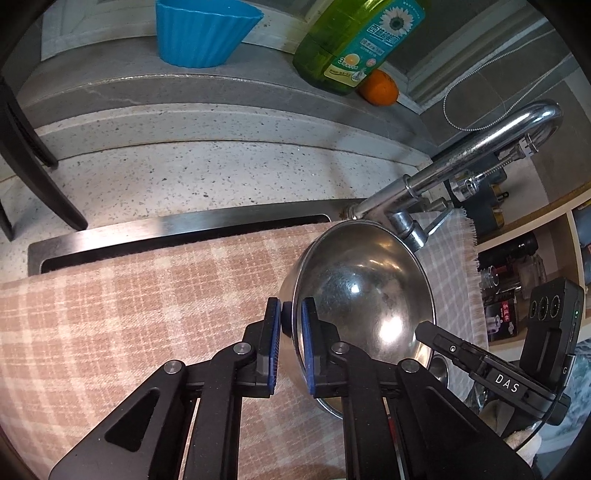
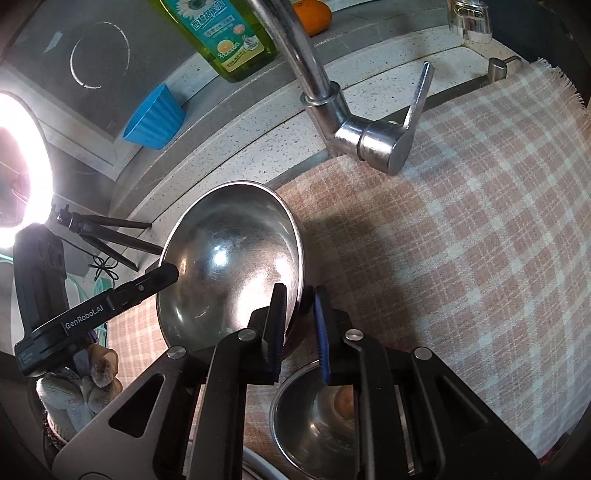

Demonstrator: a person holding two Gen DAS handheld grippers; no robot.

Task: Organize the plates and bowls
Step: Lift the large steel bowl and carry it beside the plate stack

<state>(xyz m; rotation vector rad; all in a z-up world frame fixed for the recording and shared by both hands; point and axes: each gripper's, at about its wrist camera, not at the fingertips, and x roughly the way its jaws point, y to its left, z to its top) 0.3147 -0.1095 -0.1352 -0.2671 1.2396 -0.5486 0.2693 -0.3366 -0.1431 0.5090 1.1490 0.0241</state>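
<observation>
Steel bowl [image 1: 365, 295] sits tilted over the checked cloth [image 1: 129, 295] by the tap [image 2: 369, 140], its rim clenched on opposite sides by your left tongs [image 1: 291, 314] and right tongs [image 2: 301, 295]; lift both evenly so it cannot twist free.

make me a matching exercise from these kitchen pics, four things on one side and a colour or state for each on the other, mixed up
Things:
1. ribbed cup
2. dish soap bottle
3. large steel bowl
4. round fruit

Colour or state:
A. orange, lying beside the bottle
B. gripped at its rim by both tools, the left tool and the right tool
C. blue, standing on the ledge
D. green with a sunflower label

Pairs: 1-C, 2-D, 3-B, 4-A
</observation>
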